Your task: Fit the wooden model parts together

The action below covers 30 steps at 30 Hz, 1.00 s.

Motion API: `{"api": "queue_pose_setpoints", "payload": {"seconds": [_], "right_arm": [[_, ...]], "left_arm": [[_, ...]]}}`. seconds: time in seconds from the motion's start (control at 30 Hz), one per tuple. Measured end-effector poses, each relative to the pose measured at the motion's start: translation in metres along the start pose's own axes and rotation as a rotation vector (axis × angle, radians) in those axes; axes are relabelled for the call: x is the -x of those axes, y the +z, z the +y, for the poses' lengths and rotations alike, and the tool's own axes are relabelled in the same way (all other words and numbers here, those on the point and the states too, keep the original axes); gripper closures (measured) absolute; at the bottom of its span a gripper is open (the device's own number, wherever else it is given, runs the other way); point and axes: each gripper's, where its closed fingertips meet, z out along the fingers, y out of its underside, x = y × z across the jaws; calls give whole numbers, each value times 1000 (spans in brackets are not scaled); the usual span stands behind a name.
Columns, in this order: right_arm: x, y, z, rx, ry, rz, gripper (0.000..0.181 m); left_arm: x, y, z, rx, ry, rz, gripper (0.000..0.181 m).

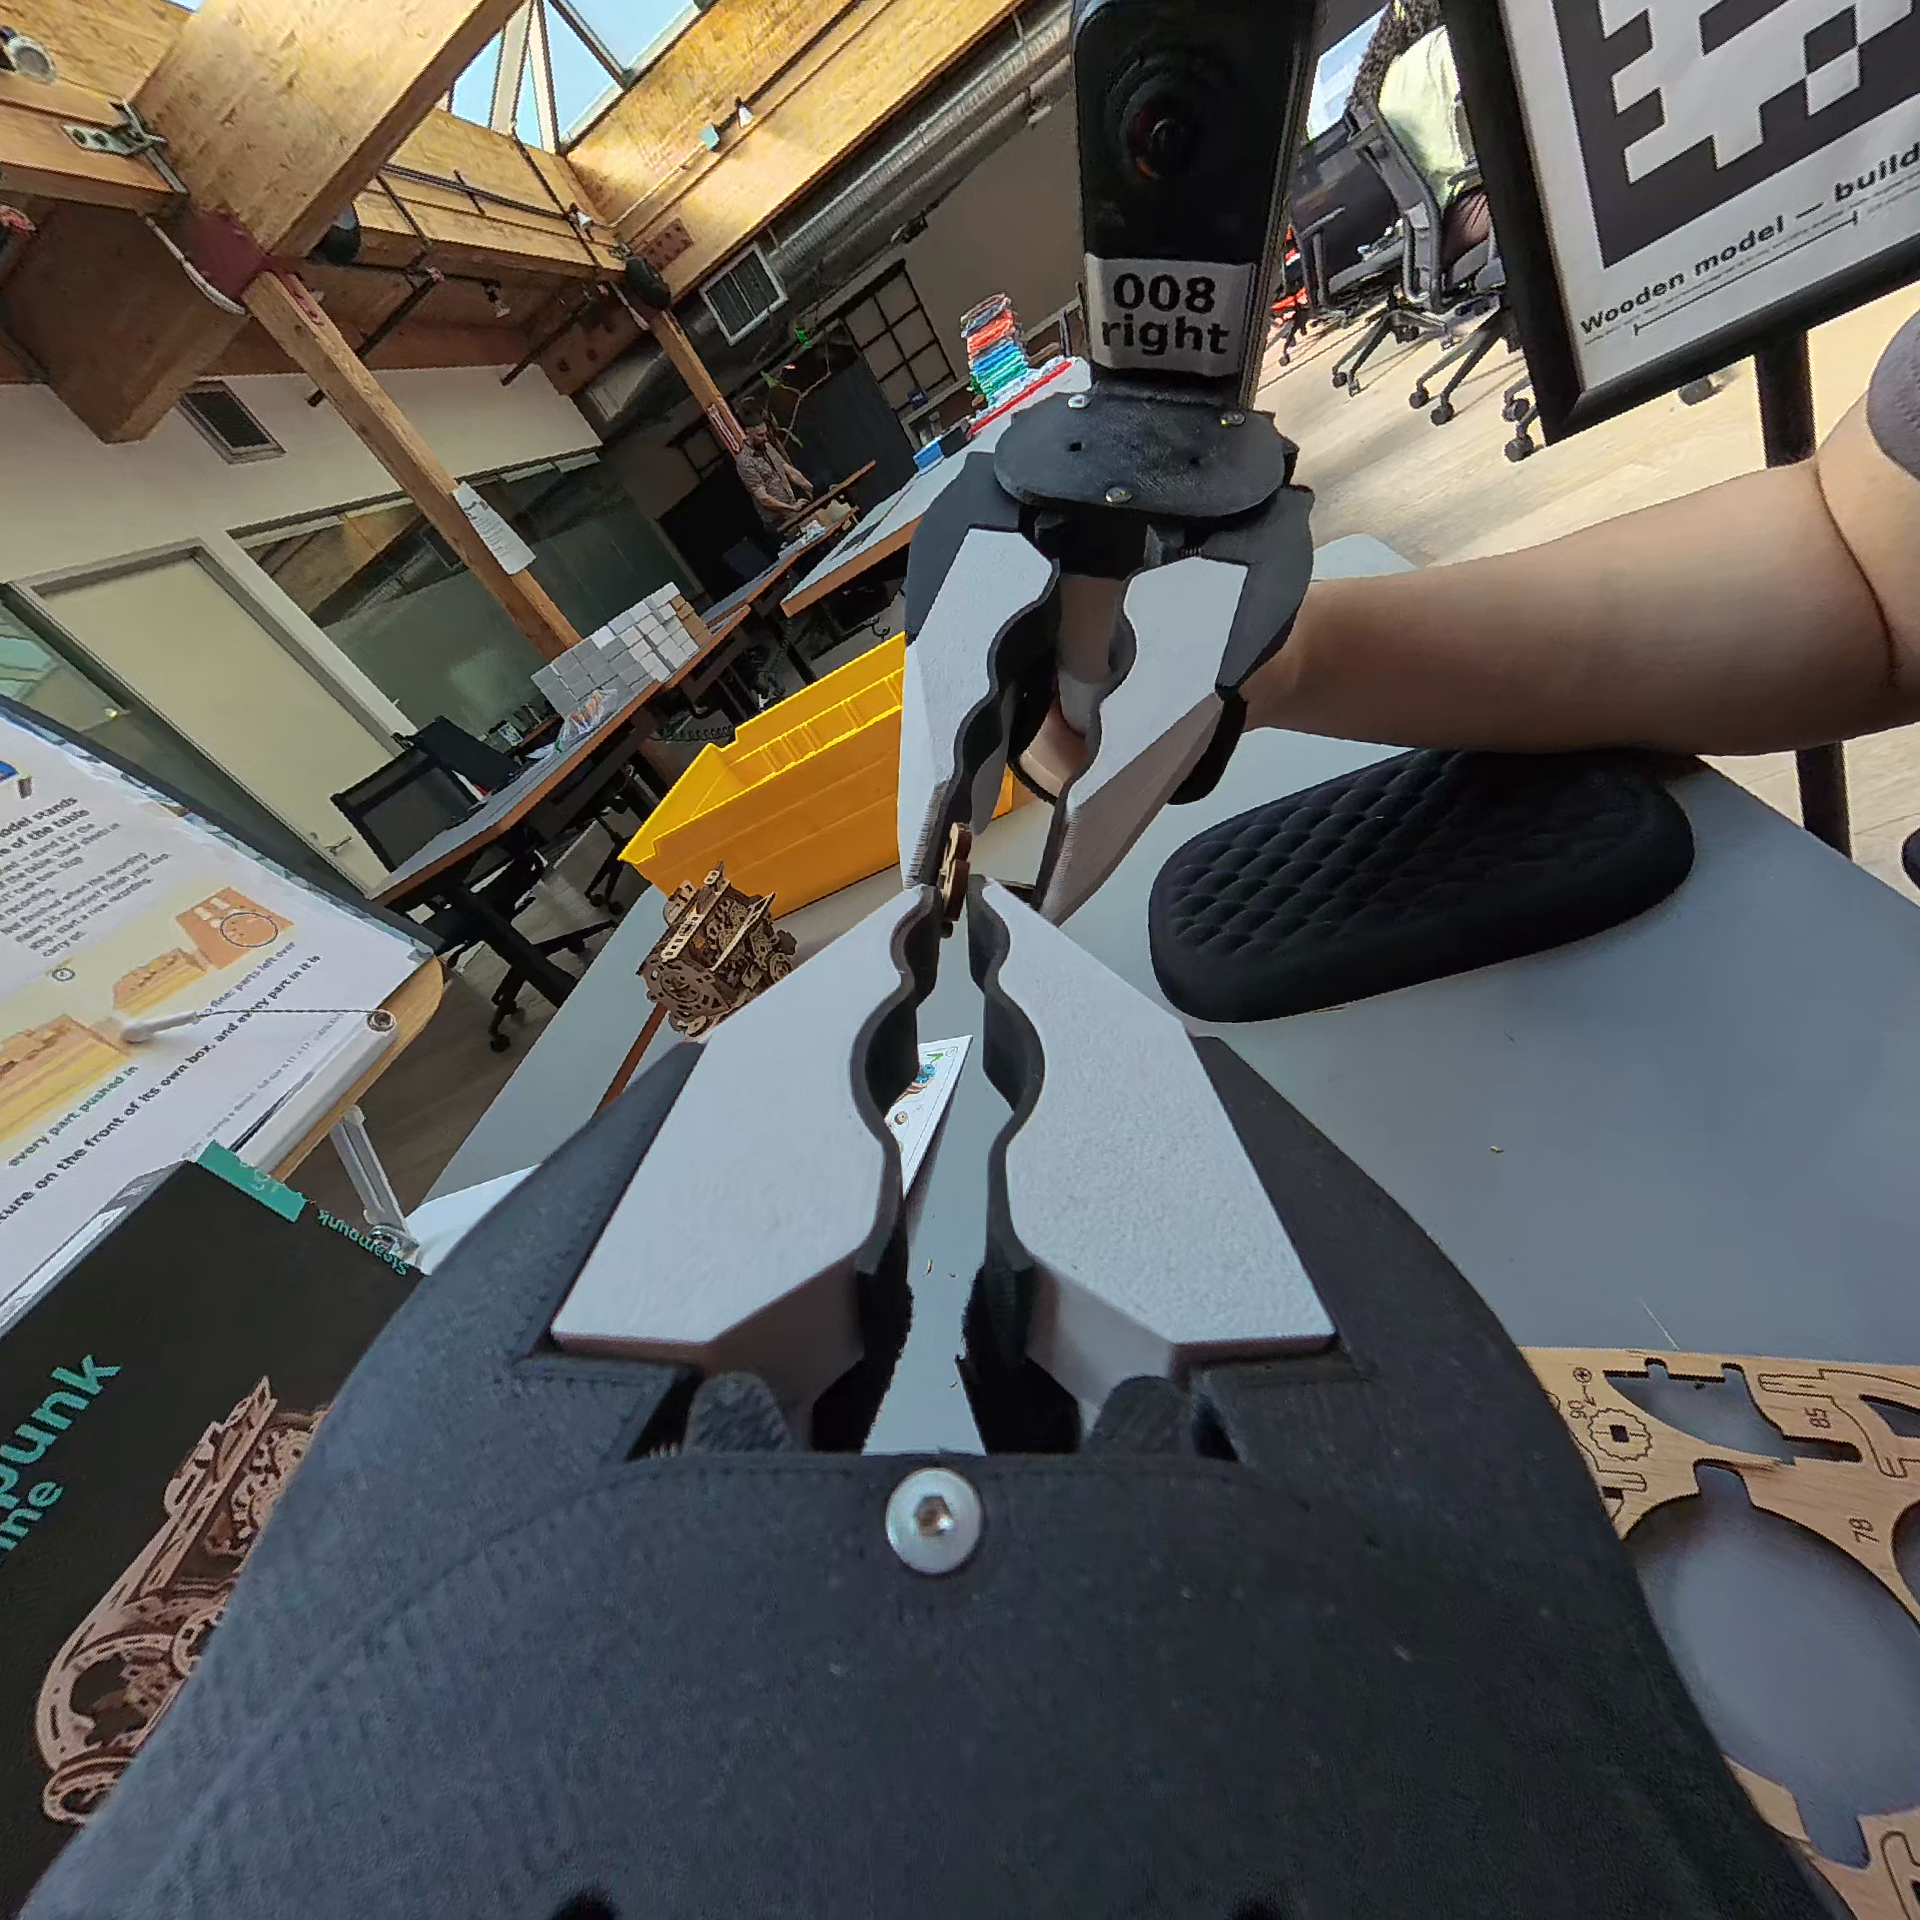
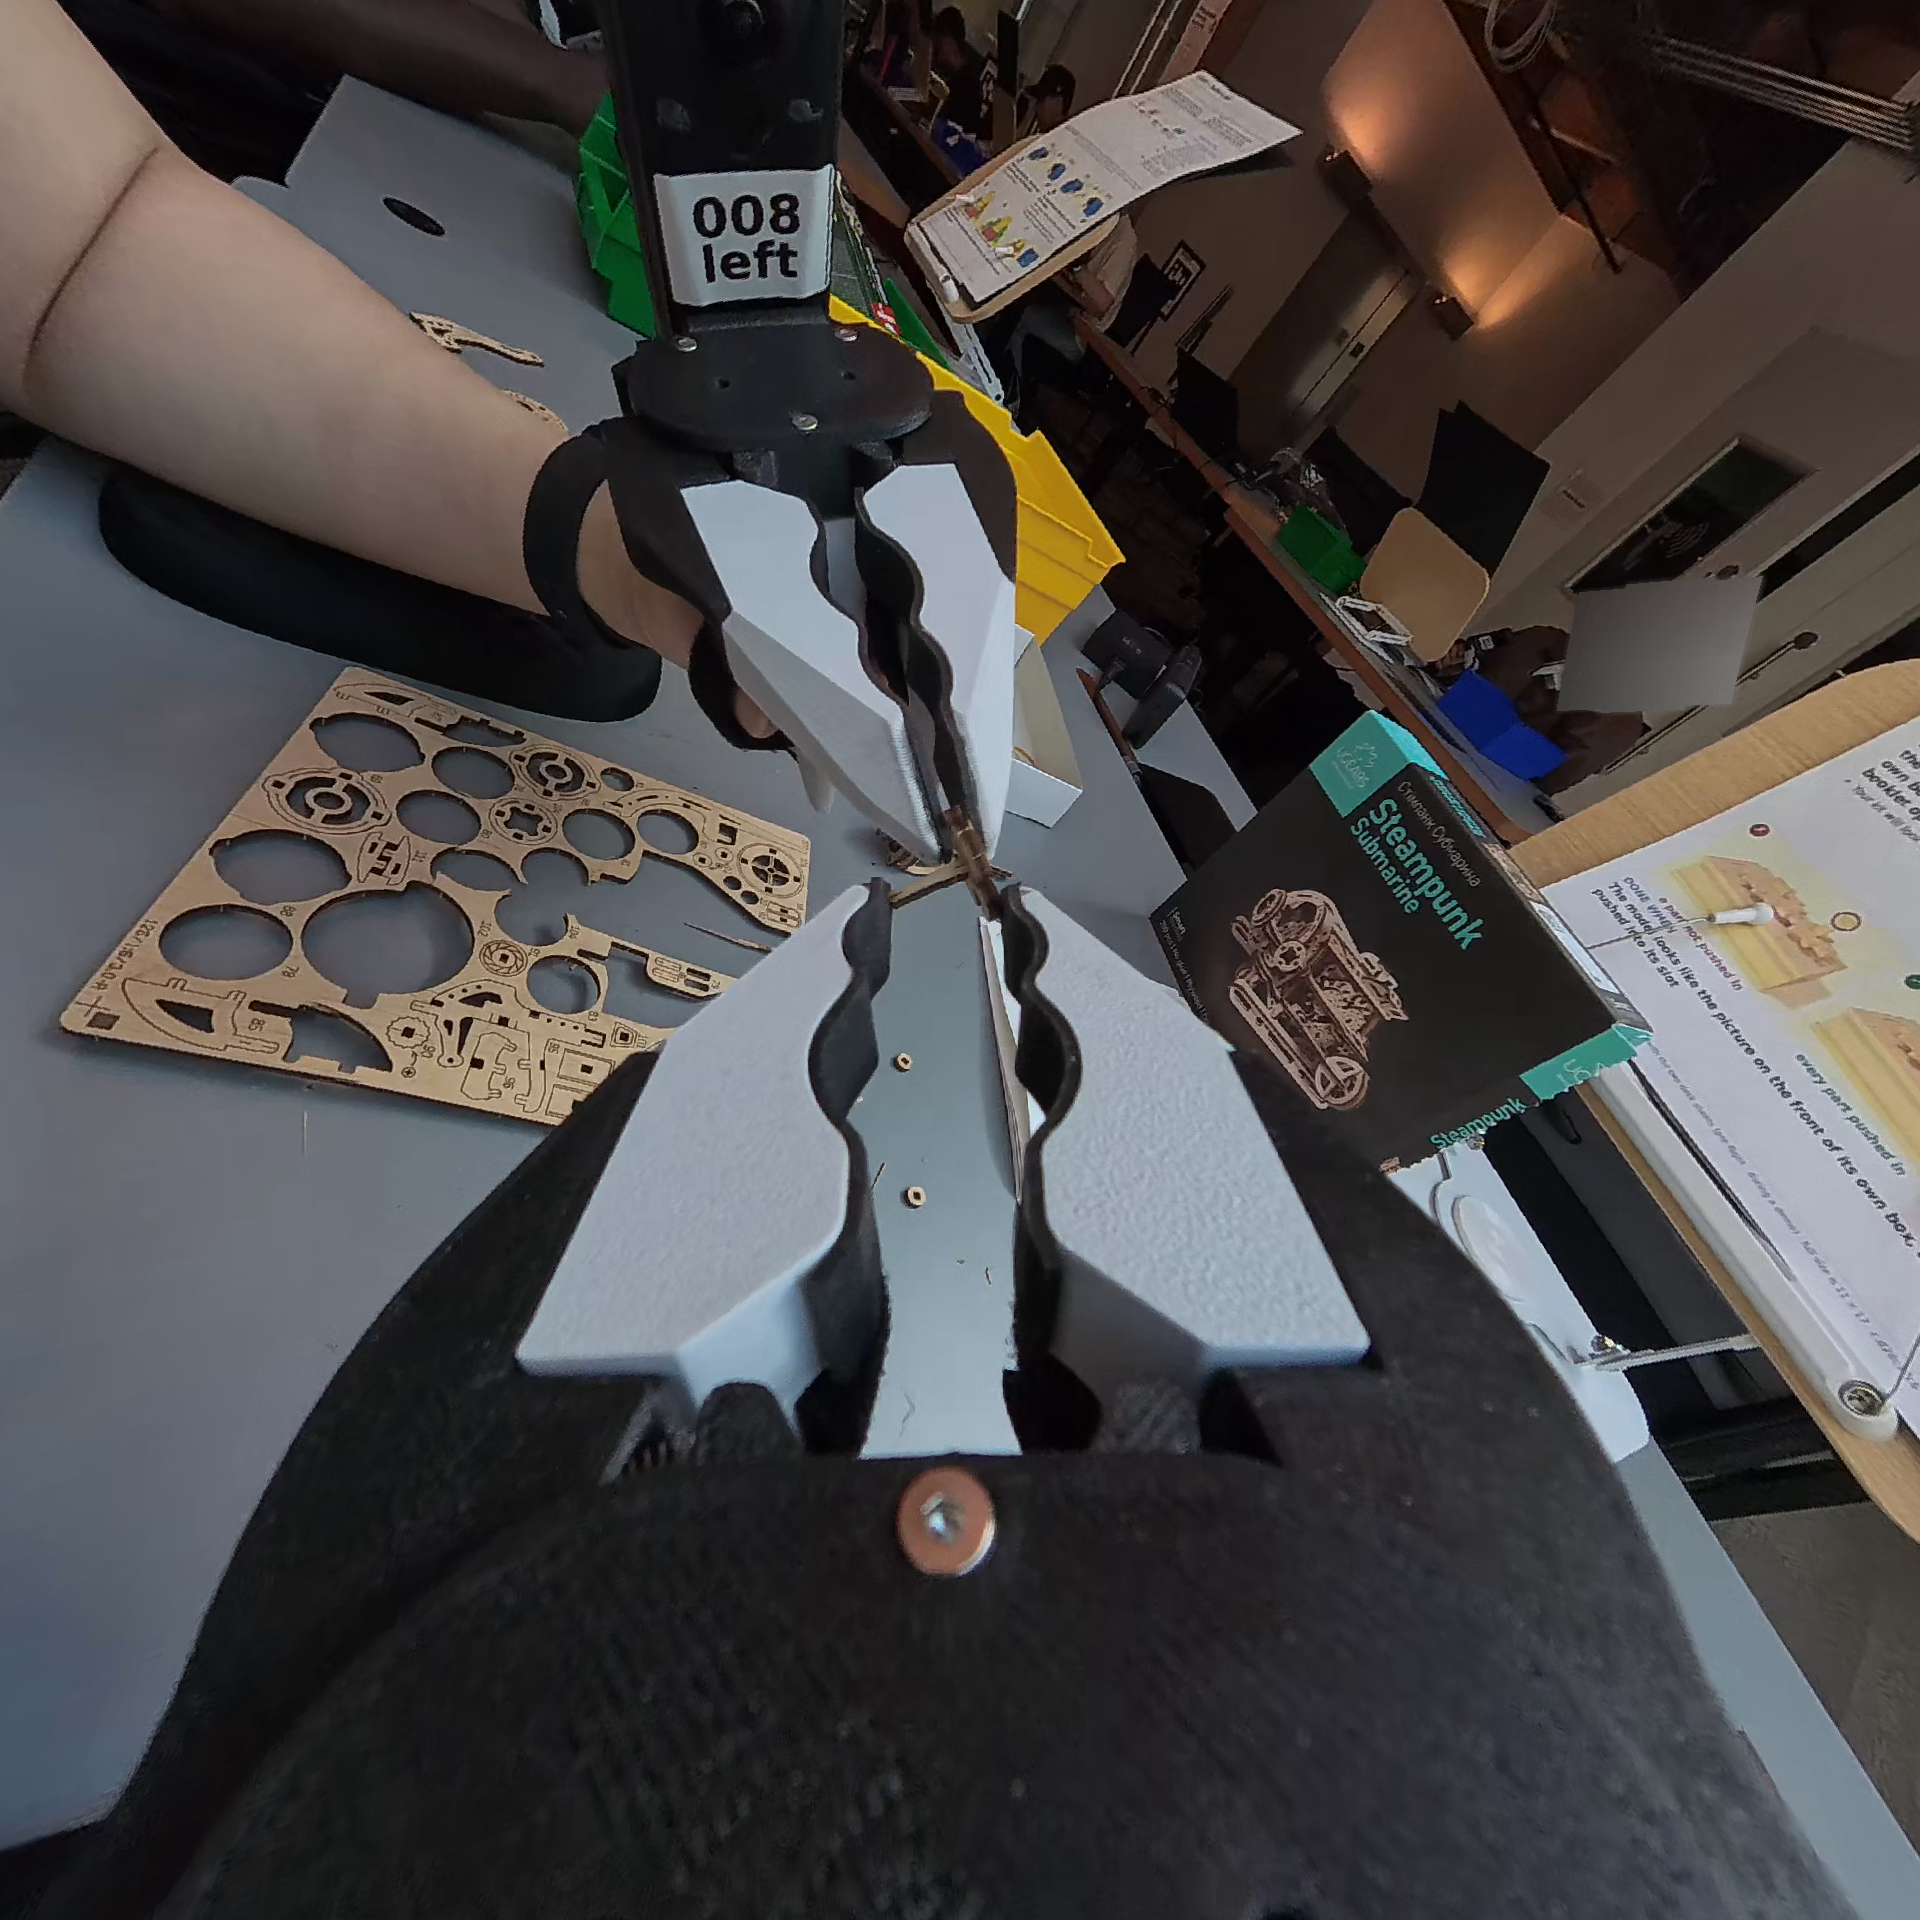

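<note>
My left gripper (image 1: 954,902) is shut on a small tan wooden part (image 1: 954,873) at its tips, held above the grey table (image 1: 1558,1143). My right gripper (image 2: 945,896) faces it tip to tip, jaws narrowly apart with a thin wooden strip (image 2: 920,888) across them. In the right wrist view the left gripper (image 2: 951,831) presses its small part (image 2: 971,857) against that strip. The partly built wooden model (image 1: 717,951) stands on the table behind the left fingers. The punched-out part sheet (image 2: 436,904) lies flat to the left.
The black model box (image 2: 1382,956) stands to the right, beside an instruction board (image 2: 1787,987). A yellow bin (image 1: 790,790), a black padded rest (image 1: 1423,883) and a small white box (image 2: 1044,769) sit on the table. Tiny wooden rings (image 2: 903,1061) lie under the right fingers. The grippers are tip to tip, or close to it.
</note>
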Motion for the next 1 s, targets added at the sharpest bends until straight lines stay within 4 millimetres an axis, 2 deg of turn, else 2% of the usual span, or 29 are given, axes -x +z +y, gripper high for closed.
{"api": "queue_pose_setpoints", "payload": {"seconds": [0.2,0.53,1.0], "right_arm": [[1,-1,-4,-22,-71,34,155],[7,1,-1,28,-108,21,161],[12,0,1,51,-128,-20,163]], "left_arm": [[-2,1,0,15,37,1,180],[-6,2,1,45,105,0,180],[-10,1,3,50,-15,84,180]]}}
